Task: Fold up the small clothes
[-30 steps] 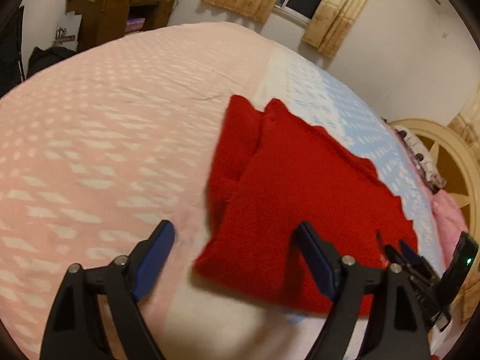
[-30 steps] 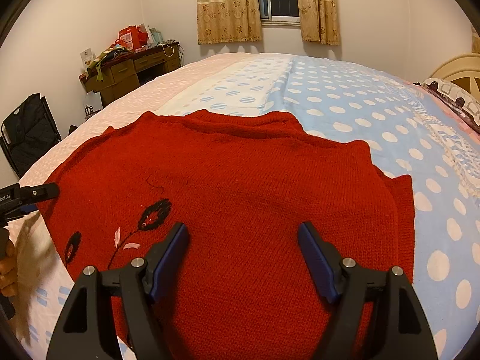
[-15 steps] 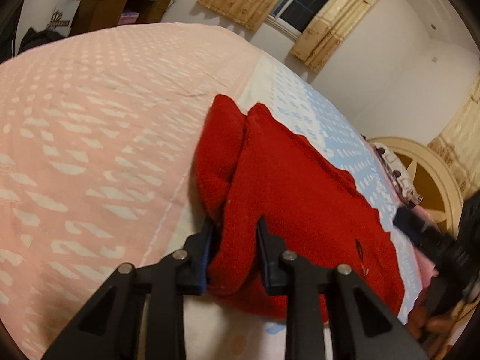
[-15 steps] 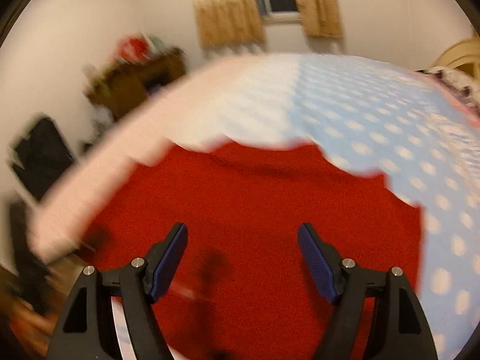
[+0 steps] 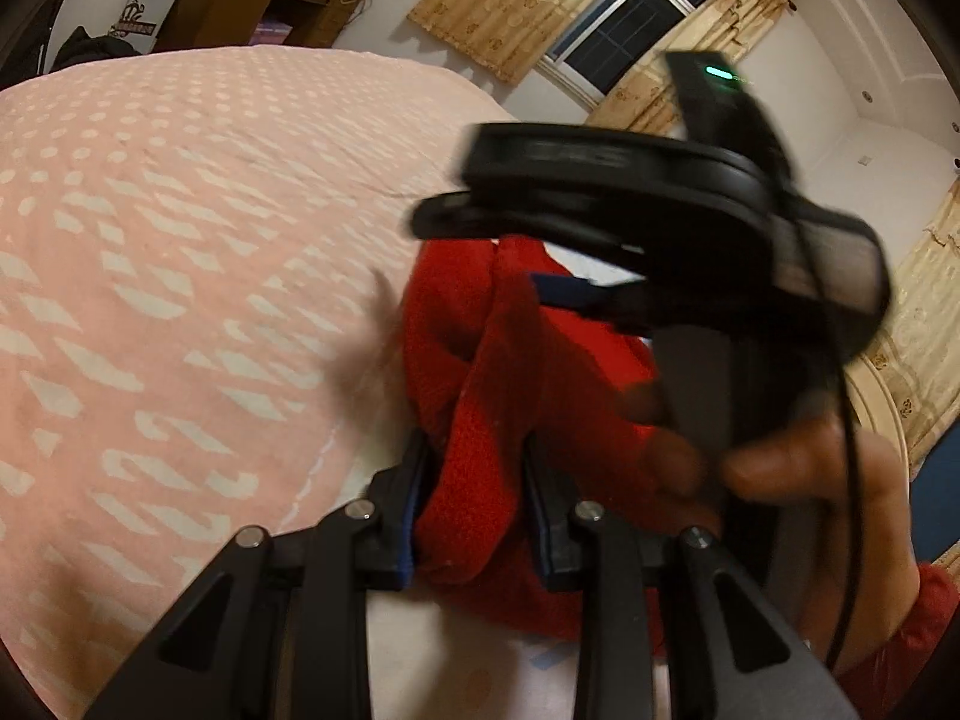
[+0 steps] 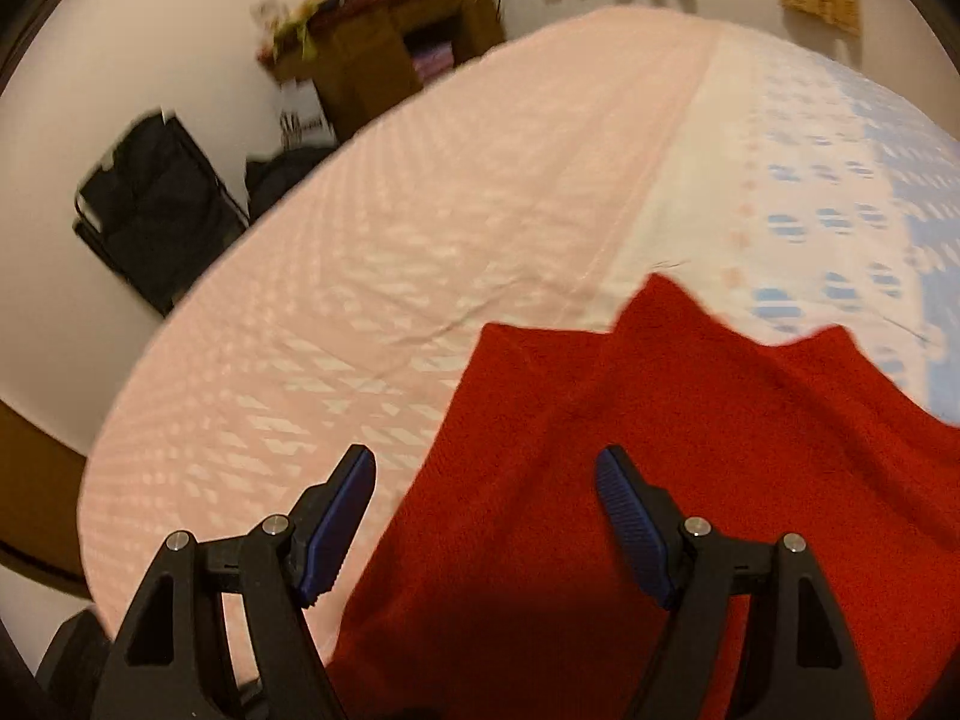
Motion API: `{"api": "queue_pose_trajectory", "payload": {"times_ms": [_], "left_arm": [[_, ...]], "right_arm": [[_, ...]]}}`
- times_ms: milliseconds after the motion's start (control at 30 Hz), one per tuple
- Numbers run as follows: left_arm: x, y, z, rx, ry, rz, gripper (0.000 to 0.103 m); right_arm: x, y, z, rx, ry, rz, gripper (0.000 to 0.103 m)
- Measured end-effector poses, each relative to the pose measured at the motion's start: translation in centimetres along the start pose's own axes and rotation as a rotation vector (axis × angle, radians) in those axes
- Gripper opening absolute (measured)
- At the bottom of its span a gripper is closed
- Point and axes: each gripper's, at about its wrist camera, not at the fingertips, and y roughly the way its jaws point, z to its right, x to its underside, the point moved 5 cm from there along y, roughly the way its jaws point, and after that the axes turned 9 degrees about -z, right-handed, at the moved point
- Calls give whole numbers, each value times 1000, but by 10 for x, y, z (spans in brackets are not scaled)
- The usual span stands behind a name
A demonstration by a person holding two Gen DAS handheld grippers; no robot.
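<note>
A red knitted sweater (image 5: pixel 510 360) lies on the pink-and-blue bedspread (image 5: pixel 180 240). My left gripper (image 5: pixel 474 480) pinches a bunched fold of the sweater's near edge between its blue pads, and its jaws are opening slightly with the cloth still pressed. In the right wrist view the right gripper (image 6: pixel 483 468) hangs open above the sweater (image 6: pixel 690 420), over its left edge, with nothing gripped. Its black body (image 5: pixel 630 180), blurred and held by a person's hand (image 5: pixel 780 468), crosses the left wrist view and hides the far part of the sweater.
A cluttered wooden desk (image 6: pixel 384 42) stands by the far wall and a black folding chair (image 6: pixel 150 204) beside the bed. The curtained window (image 5: pixel 624 30) is behind the bed. A cream headboard (image 5: pixel 888 408) is at the right. Pink bedspread (image 6: pixel 420 240) stretches to the left of the sweater.
My left gripper closed on the sweater's near edge and bunched it up. The right gripper swept left across the sweater and now fills the upper right of the left wrist view.
</note>
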Motion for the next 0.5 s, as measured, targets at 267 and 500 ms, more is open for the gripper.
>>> {"api": "queue_pose_trajectory", "payload": {"times_ms": [267,500], "left_arm": [[4,0,1,-5,6,13,32],[6,1,8,-20,29,5,27]], "right_arm": [[-1,17,-20,242,-194,-22,74],[7,-5,9,180,-73,31,23]]}}
